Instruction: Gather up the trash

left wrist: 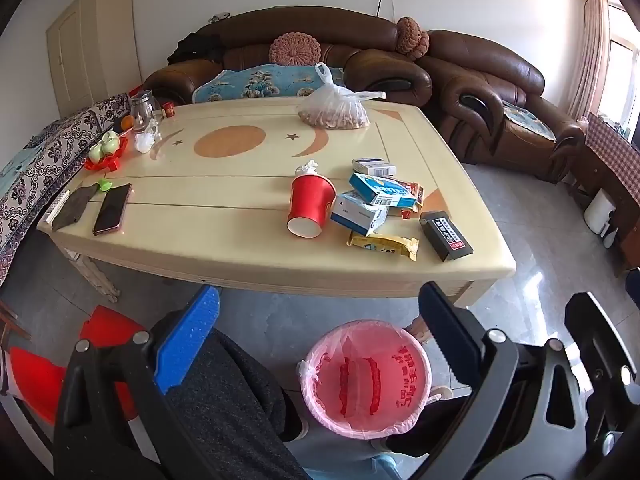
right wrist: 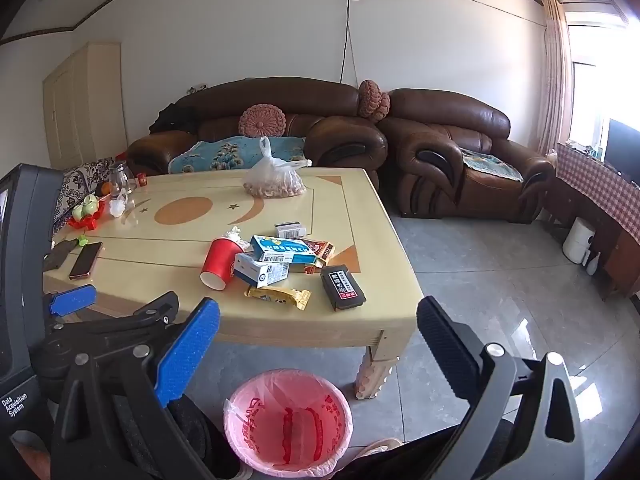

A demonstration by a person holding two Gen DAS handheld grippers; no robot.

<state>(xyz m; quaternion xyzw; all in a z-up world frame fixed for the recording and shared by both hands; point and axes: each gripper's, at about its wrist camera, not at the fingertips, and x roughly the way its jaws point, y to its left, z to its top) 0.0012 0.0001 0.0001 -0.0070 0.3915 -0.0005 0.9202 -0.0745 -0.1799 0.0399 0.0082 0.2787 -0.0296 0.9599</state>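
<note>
Trash lies near the front right of the cream table (left wrist: 224, 248) (right wrist: 160, 312): a tipped red paper cup (left wrist: 310, 208) (right wrist: 220, 262) with tissue in it, blue and white boxes (left wrist: 380, 192) (right wrist: 280, 250), a yellow wrapper (left wrist: 382, 245) (right wrist: 278, 296) and a black box (left wrist: 446, 235) (right wrist: 342, 286). A pink-lined bin (left wrist: 366, 380) (right wrist: 288, 420) stands on the floor below the table's front edge. My left gripper (left wrist: 320, 312) is open and empty above the bin. My right gripper (right wrist: 320, 326) is open and empty beside it.
A phone (left wrist: 113, 208) (right wrist: 86, 260), a dark cloth, a glass jar and a red fruit tray (left wrist: 106, 152) sit at the table's left. A plastic bag of nuts (left wrist: 334, 110) (right wrist: 276, 182) sits at the back. Brown sofas (left wrist: 480, 92) stand behind. A red stool (left wrist: 52, 368) is at lower left.
</note>
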